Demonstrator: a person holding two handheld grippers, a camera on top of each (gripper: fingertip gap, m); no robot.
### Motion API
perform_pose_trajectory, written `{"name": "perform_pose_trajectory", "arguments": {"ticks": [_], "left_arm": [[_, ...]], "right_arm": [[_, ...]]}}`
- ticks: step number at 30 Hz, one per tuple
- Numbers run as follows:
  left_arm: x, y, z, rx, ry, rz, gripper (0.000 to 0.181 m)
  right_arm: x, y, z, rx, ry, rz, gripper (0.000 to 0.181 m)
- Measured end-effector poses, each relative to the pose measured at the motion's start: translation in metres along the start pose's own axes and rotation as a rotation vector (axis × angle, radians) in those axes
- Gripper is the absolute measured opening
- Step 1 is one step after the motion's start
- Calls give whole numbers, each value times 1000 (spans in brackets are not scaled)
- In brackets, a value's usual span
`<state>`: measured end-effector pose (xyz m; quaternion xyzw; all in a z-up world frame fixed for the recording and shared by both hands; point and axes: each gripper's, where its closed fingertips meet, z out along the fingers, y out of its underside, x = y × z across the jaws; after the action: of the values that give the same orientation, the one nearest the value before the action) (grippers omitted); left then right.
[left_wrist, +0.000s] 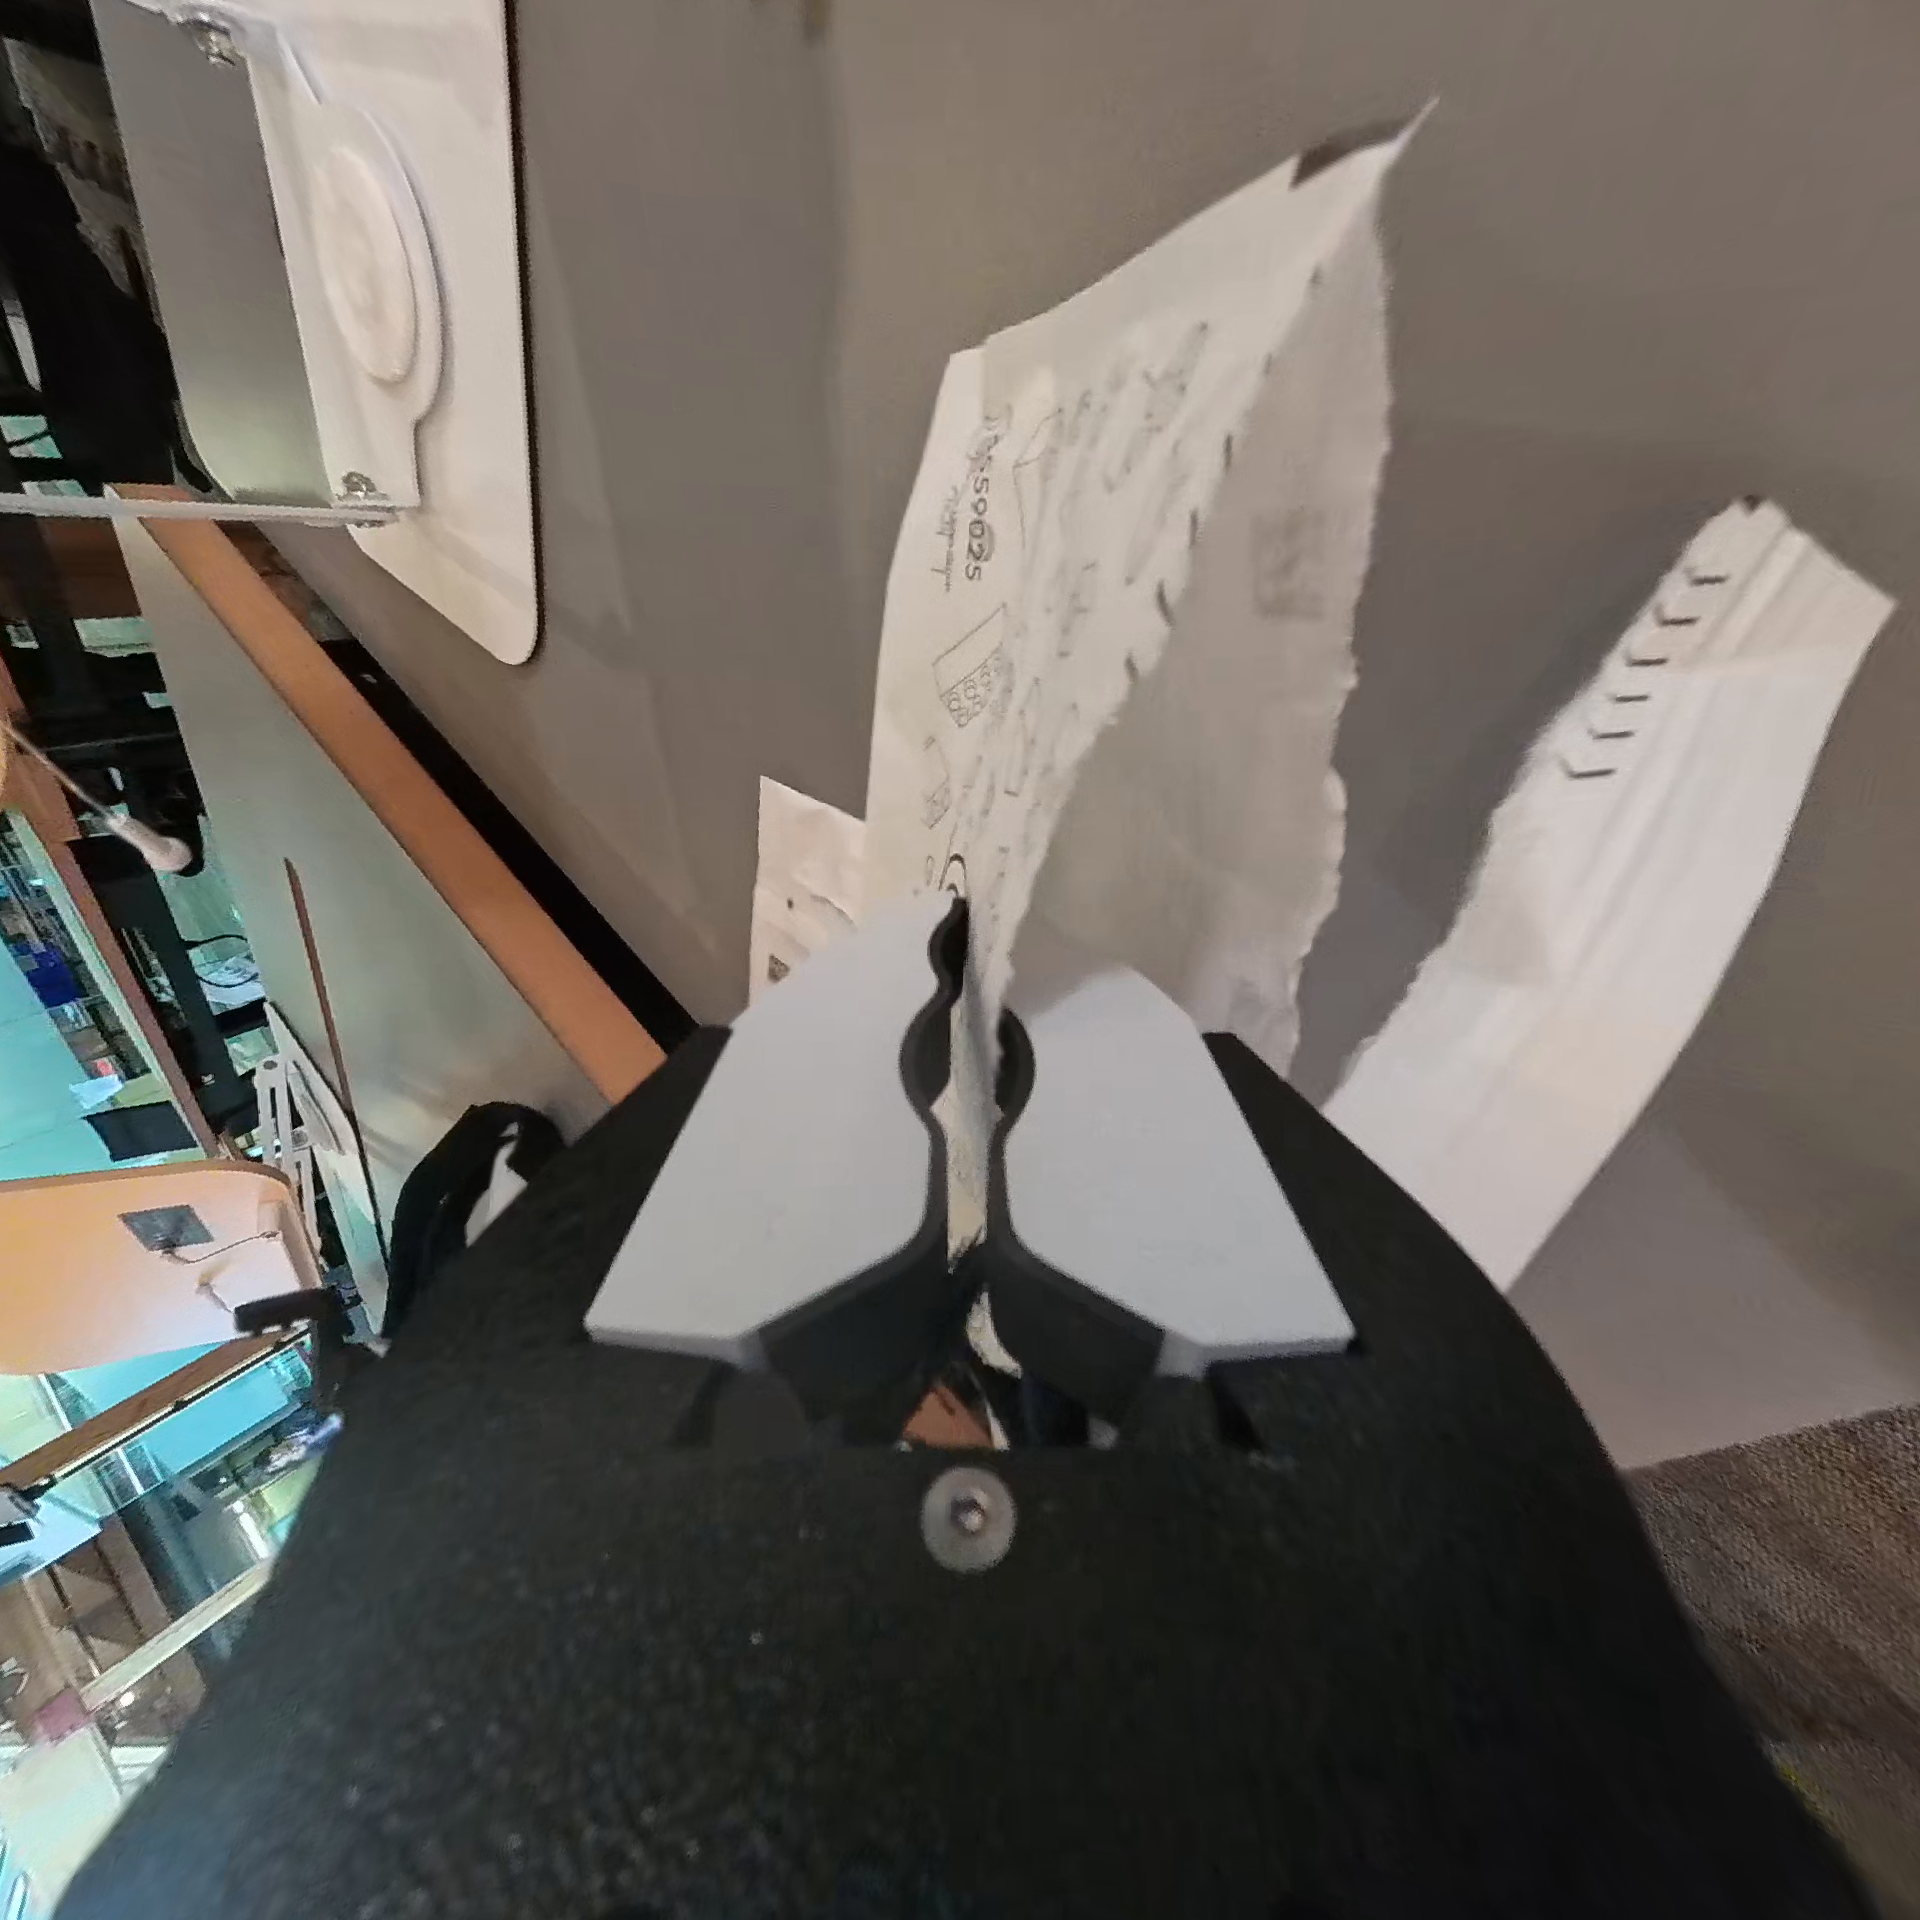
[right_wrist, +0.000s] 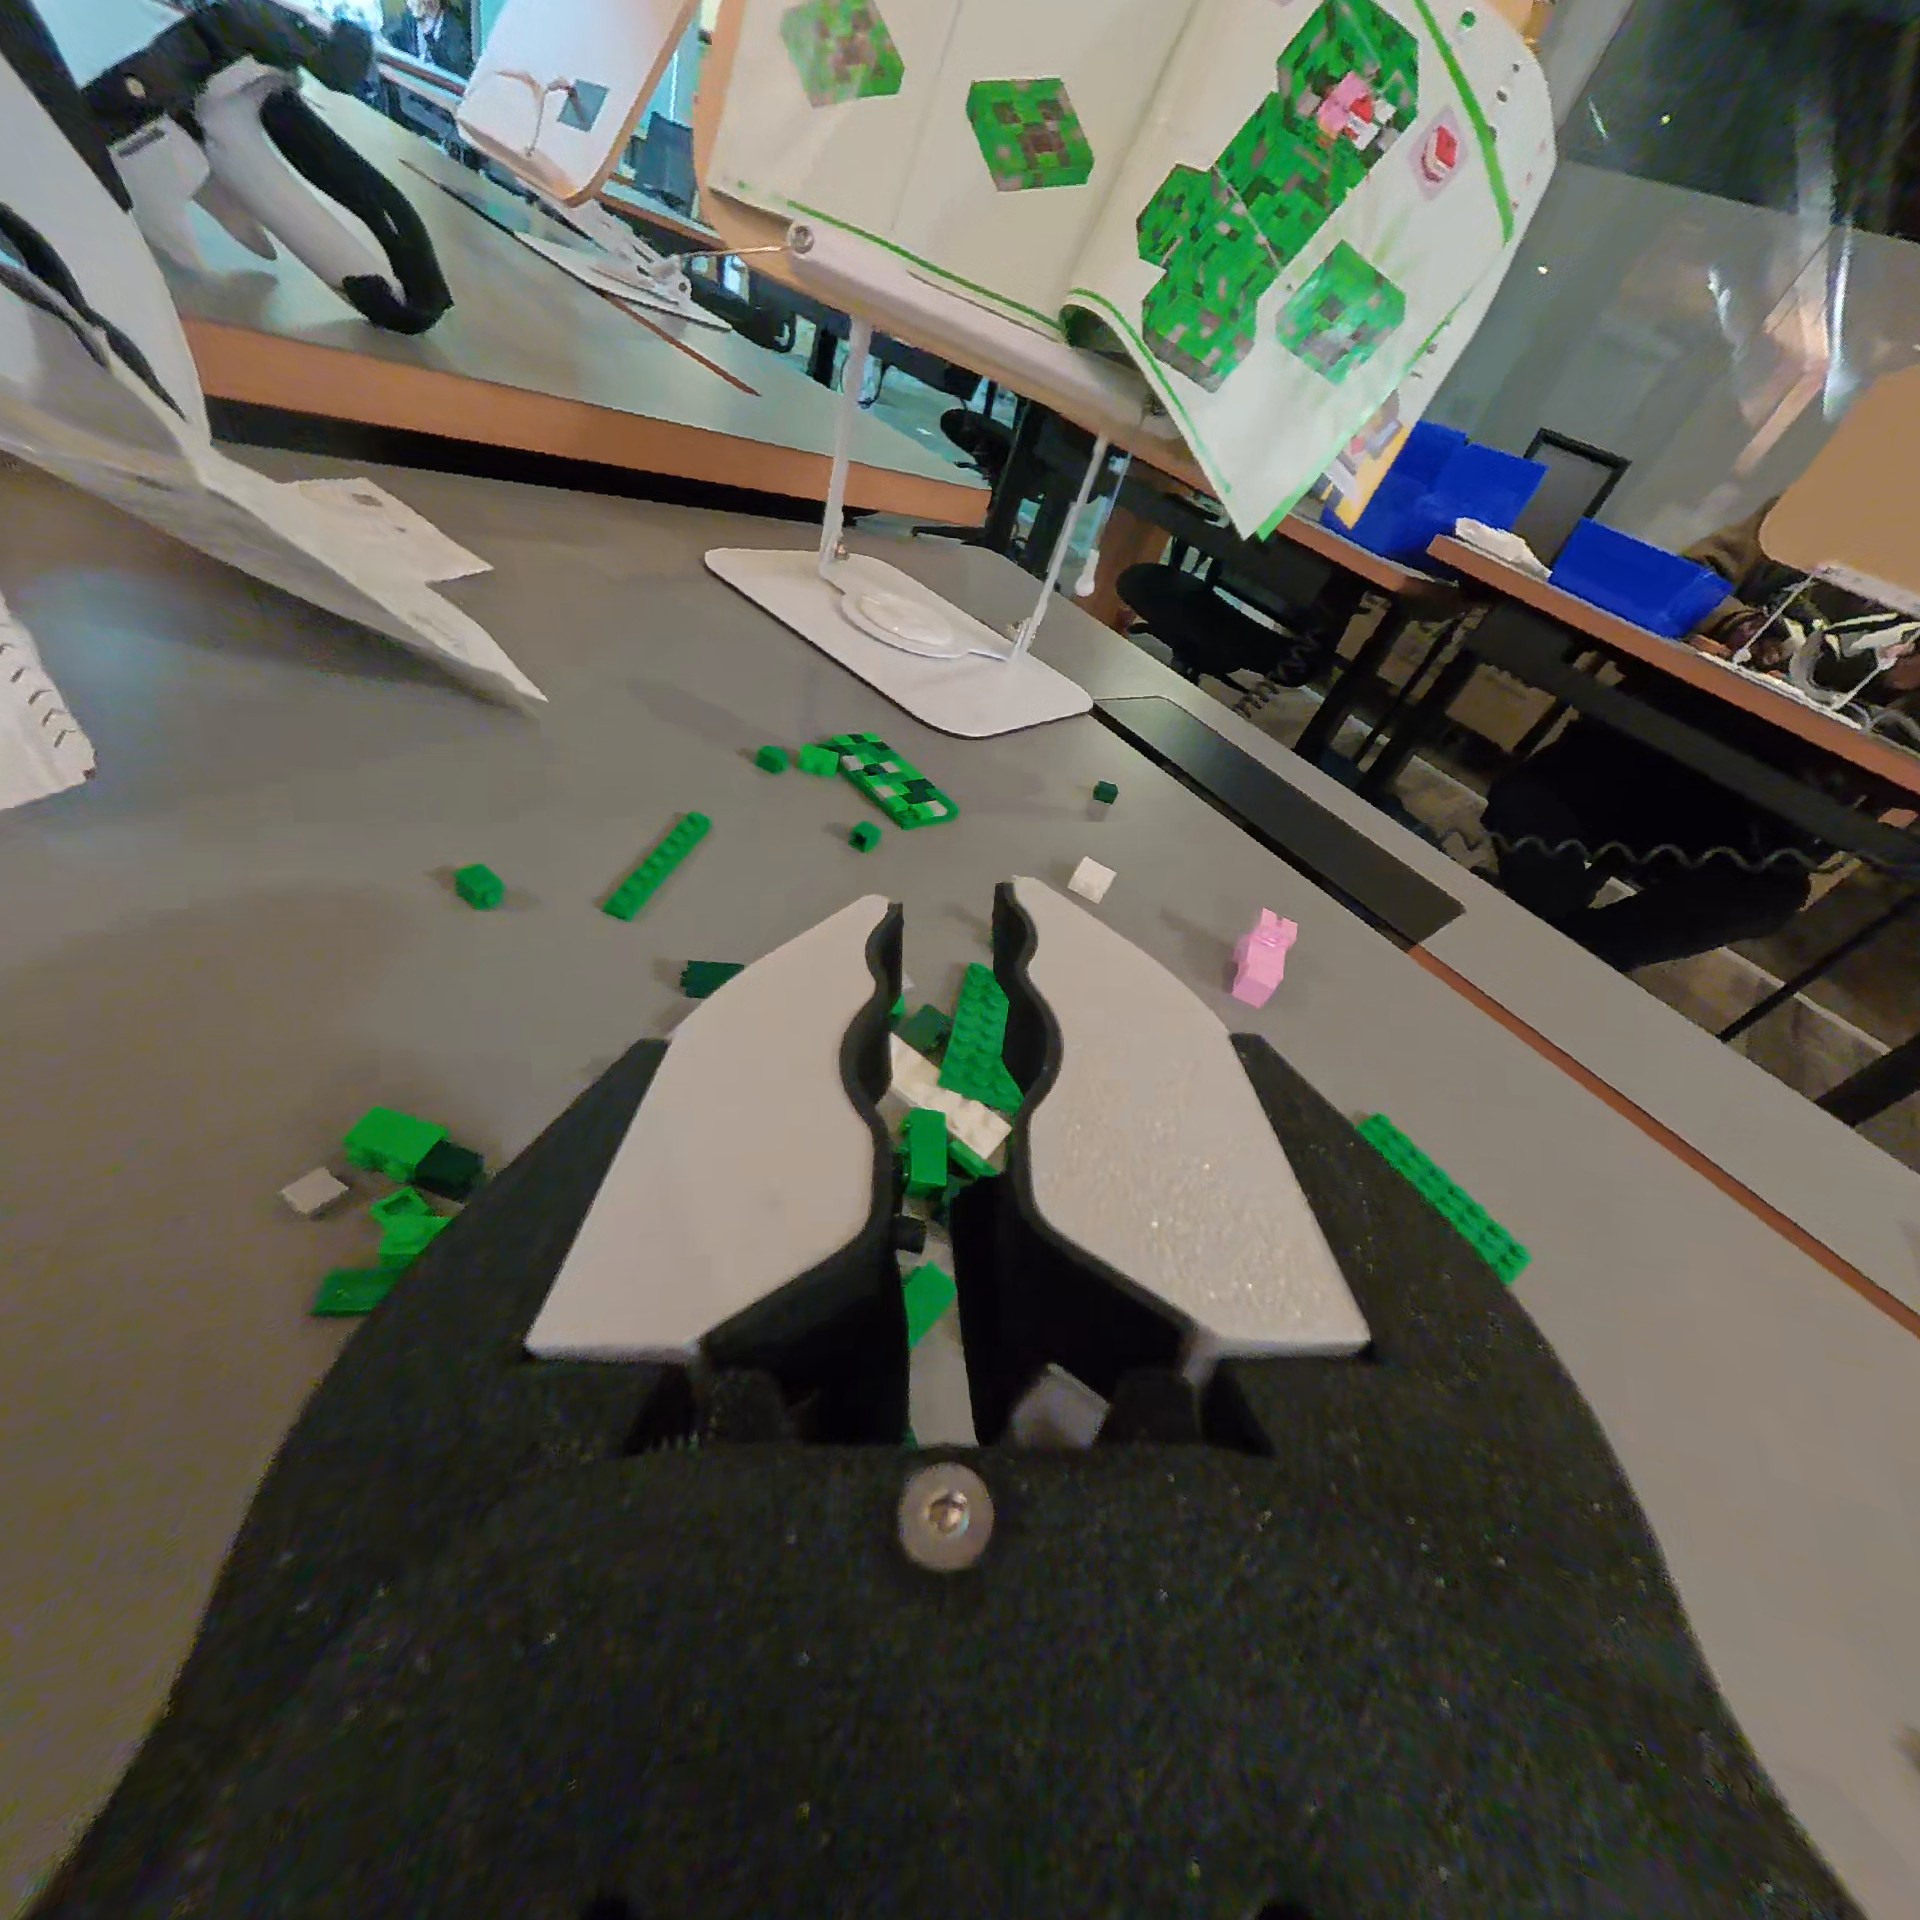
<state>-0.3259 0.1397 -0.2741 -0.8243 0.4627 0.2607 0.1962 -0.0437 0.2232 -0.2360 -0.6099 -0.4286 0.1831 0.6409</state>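
Two grippers were out over the grey table. At the left, the left gripper had its jaws pinched tight on a torn paper bag, held clear of the table. The right gripper hovered slightly open, holding nothing, above a heap of green bricks, a pink pig just beside. I'd have kept that pinch firm; torn paper slips.

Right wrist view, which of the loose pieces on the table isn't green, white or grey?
The small pink figure, standing alone on the grey table just right of the right gripper. Every other loose piece there is green, white or grey.
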Motion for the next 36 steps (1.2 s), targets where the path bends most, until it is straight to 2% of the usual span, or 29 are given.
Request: {"name": "perform_pose_trajectory", "arguments": {"ticks": [4, 9, 12, 16, 20, 27, 32, 36], "left_arm": [[1, 0, -7, -2, 23, -40, 0], [6, 4, -20, -17, 144, -175, 0], [1, 8, -21, -14, 172, -266, 0], [-1, 9, -17, 18, 189, -304, 0], [-4, 9, -16, 29, 202, -300, 0], [-3, 6, -12, 119, 273, -345, 0], [-3, 5, -10, 157, 298, -351, 0], [-5, 5, -8, 181, 311, -362, 0]], "right_arm": [[-5, 0, 1, -6, -6, -37, 16], [-14, 3, 10, -42, -48, -54, 24], [-25, -21, 32, -24, -98, -106, 24], [-40, -70, 89, 17, -162, -190, 26], [-52, -114, 166, 70, -190, -237, 29], [-75, -174, 296, 148, -186, -503, 34], [-90, -191, 366, 144, -209, -603, 40], [-100, -186, 402, 127, -172, -781, 41]]}}
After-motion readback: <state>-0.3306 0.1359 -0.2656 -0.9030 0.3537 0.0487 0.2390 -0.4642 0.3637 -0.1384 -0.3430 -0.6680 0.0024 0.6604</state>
